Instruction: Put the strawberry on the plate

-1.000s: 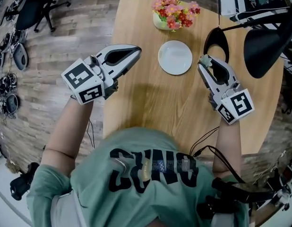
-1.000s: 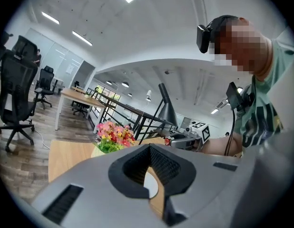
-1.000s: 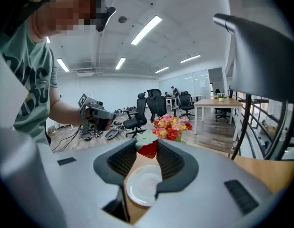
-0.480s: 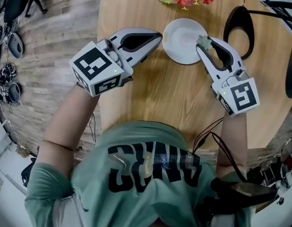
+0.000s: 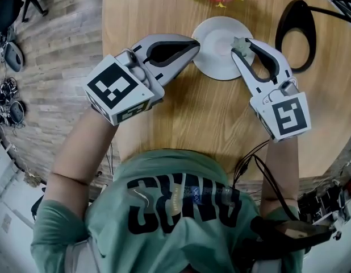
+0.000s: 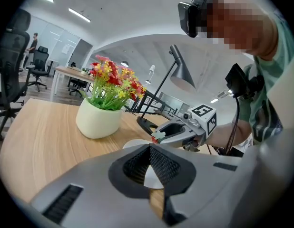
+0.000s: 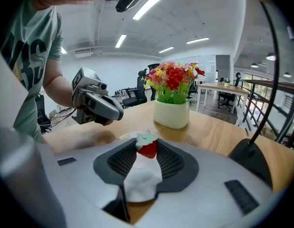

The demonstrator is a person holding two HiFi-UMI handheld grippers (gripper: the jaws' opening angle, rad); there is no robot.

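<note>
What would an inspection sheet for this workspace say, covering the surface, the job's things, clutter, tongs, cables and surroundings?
Surface: light wooden table, no spills seen.
Job's things: strawberry held above the white plate; nothing lies on the plate.
Clutter: flower pot and black lamp base at the table's far side.
Tongs: left tongs shut and empty, tip by the plate's left rim; right tongs shut on the strawberry.
Cables: black cables by the person's right forearm, near the table edge.
Surroundings: wood-plank floor, office chairs in the background.
</note>
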